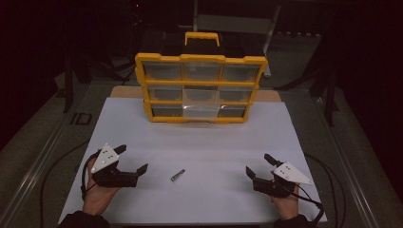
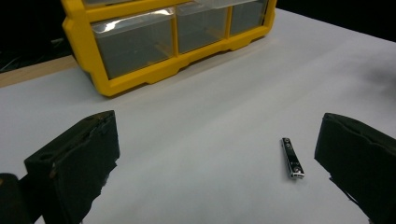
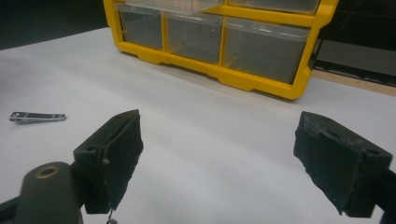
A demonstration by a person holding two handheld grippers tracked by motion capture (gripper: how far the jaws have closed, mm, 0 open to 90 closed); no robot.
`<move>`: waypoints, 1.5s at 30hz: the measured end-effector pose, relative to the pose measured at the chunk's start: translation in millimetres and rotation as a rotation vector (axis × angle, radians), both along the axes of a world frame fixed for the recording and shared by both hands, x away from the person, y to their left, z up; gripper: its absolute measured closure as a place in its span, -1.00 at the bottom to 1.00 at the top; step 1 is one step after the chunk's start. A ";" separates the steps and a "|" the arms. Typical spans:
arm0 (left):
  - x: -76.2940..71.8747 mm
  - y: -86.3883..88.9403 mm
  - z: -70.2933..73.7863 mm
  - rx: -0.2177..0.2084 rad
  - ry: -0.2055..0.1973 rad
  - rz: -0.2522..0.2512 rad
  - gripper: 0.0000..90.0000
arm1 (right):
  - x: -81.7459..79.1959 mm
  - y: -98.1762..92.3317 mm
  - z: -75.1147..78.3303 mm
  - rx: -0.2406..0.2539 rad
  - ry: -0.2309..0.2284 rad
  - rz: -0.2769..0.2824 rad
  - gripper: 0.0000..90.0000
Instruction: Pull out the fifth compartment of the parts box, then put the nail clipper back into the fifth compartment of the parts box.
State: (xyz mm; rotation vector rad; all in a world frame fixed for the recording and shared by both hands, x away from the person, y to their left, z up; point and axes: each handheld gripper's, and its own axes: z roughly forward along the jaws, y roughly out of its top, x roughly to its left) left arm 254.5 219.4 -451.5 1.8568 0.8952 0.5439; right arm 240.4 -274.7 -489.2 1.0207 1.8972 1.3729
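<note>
One yellow drawer cabinet [image 1: 200, 88] stands at the far side of the white table [image 1: 199, 142], with nine clear drawers in three rows of three and one handle on top. The middle drawer of the middle row sticks out a little. One small metal nail clipper [image 1: 177, 175] lies flat on the table, well in front of the cabinet. Two grippers flank it: the left gripper [image 1: 132, 159] near the clipper's left, the right gripper [image 1: 259, 164] farther off to its right. Both have their jaws spread wide and hold nothing.
</note>
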 end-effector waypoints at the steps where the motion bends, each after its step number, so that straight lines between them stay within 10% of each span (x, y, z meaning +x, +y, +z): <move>1: 0.7 -0.4 0.0 -0.004 -0.002 -0.003 -0.99 | -0.2 0.5 -0.5 -0.001 0.002 0.002 -0.66; 15: 6.2 -12.2 -2.9 -0.002 0.024 -0.025 -0.99 | 1.1 1.1 -1.1 0.003 0.004 0.003 -0.67; 45: 26.1 -84.5 -4.6 0.202 0.236 -0.214 -0.96 | -1.8 0.7 0.4 0.008 -0.006 0.010 -0.67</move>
